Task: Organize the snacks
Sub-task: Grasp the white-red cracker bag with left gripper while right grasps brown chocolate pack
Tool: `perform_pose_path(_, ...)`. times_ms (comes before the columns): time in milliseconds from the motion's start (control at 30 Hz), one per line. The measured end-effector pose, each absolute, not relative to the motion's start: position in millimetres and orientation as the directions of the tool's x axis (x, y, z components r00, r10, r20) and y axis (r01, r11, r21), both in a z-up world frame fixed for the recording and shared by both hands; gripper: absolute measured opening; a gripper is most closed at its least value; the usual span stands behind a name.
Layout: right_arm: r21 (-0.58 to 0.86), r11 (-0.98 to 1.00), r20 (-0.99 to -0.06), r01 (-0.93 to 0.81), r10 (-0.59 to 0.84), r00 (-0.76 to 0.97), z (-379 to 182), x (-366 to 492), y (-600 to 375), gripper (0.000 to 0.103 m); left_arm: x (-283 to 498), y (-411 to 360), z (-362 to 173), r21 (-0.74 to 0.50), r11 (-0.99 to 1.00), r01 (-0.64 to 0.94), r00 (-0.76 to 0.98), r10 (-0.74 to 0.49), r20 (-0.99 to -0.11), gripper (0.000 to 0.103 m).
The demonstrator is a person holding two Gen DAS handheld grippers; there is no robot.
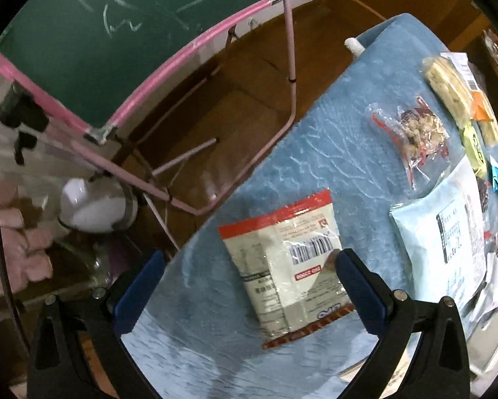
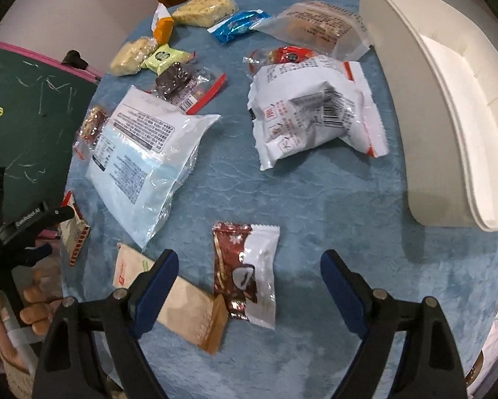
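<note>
Both wrist cameras look steeply down, close over the blue tablecloth (image 2: 315,193); they share the large pale-blue packet (image 1: 425,232) lying on it.

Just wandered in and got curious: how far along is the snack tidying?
Barely started. The white bin looks empty, and snacks still litter the blue cloth. Both grippers are open, holding nothing: the right gripper over a brown-and-white packet, the left gripper over a red-edged packet.

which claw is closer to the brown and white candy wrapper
Right. The right claw hangs open directly over the brown and white candy wrapper, which lies between its fingers. The left claw sits off at the table's left edge, over the red-bordered packet.
</note>
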State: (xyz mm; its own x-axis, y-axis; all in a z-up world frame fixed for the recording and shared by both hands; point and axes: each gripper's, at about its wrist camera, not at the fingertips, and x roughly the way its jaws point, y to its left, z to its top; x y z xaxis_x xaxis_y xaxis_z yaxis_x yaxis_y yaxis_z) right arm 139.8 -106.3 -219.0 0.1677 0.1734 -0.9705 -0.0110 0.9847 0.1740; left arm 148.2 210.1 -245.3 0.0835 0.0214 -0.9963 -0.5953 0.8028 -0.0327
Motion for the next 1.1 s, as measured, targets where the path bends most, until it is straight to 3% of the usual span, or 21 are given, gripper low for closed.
perform_pose_path(300, 0.087, 0.996, -0.993, -0.027, 0.089, 0.079, -254.2, 141.8, -81.1, 0.076, 152.5, 195.1, -259.2, -0.014, 0.810, -0.586, 0.021, -0.002, -1.000, 0.103)
perform_pose_path(433, 0.018, 0.998, -0.993, -0.057, 0.025, 0.119, -256.2, 136.5, -71.3, 0.074, 154.3, 191.7, -257.2, -0.017, 0.812, -0.584, 0.008, -0.016, -1.000, 0.102)
perform_pose_path(500, 0.006, 0.998, -0.990, -0.060, 0.014, 0.137, -255.4, 134.4, -70.1, 0.069, 153.3, 193.2, -258.9, -0.025, 0.819, -0.573, 0.020, -0.017, -1.000, 0.094)
perform_pose_path(567, 0.005, 0.998, -0.986, -0.061, 0.016, 0.168, -250.8, 132.0, -72.1, 0.049, 153.5, 189.0, -253.9, -0.035, 0.837, -0.547, 0.045, -0.012, -0.999, 0.079)
perform_pose_path(633, 0.024, 0.998, -0.984, -0.055, 0.033, 0.177, -249.1, 128.2, -76.4, 0.043, 152.6, 180.4, -244.2, -0.059, 0.855, -0.516, 0.086, -0.016, -0.996, 0.049)
perform_pose_path(867, 0.061, 0.997, -0.973, -0.054, 0.072, 0.219, -233.1, 118.1, -97.1, 0.039, 140.0, 166.2, -224.3, -0.091, 0.882, -0.462, 0.152, -0.022, -0.988, 0.044)
perform_pose_path(1100, 0.104, 0.992, -0.899, -0.066, 0.122, 0.420, -177.9, 83.4, -119.6, 0.038, 113.7, 130.4, -134.6, -0.095, 0.941, -0.323, 0.401, 0.046, -0.915, 0.044)
